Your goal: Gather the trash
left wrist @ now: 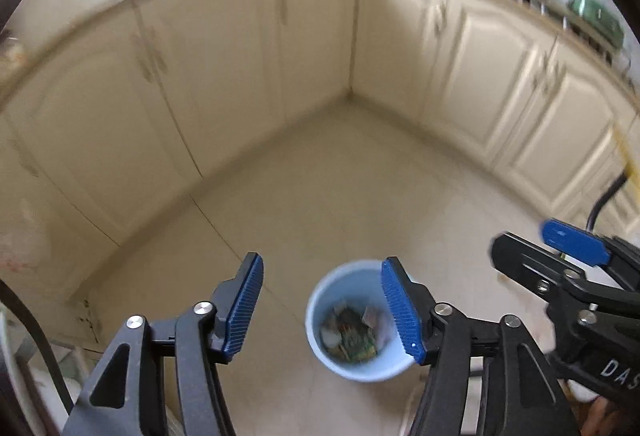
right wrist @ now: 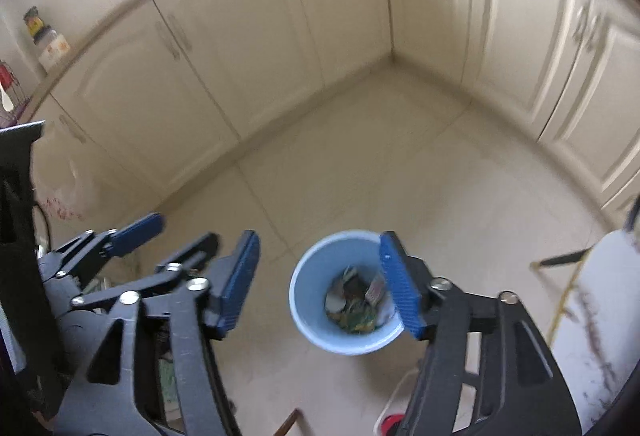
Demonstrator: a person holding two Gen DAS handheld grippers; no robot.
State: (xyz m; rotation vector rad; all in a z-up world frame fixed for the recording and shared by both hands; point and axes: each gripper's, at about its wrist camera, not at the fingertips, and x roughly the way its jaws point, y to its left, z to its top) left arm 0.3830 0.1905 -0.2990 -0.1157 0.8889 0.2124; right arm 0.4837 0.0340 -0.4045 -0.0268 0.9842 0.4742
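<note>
Here, two hand-held grippers are hovering side by side above a pale blue bin (left wrist: 352, 320) standing on a cream tiled floor (left wrist: 340, 176), well out from the corner where two runs of cream cabinets (left wrist: 208, 76) are meeting.

The left hand-held gripper (left wrist: 322, 310) is standing with its blue ribbed pads apart and nothing between them; the bin is showing through the gap, far below. The right hand-held gripper (right wrist: 318, 282) is likewise standing wide and empty, framing the same bin (right wrist: 344, 288) from just beside its partner.

Inside the bin, trash (left wrist: 352, 336) is lying at the bottom: crumpled wrappers, scraps of paper and something green and printed. Both pictures are slightly blurred, so finer detail is uncertain.

The scraps are looking light, soft and crushable, probably slippery where they are foil or film, so pinching a raised fold would likely be holding best. The bin itself is appearing to be thin, stiff plastic, light with so little inside; its upper rim is seeming the natural place to grip, one pad inside and one outside the wall.
</note>
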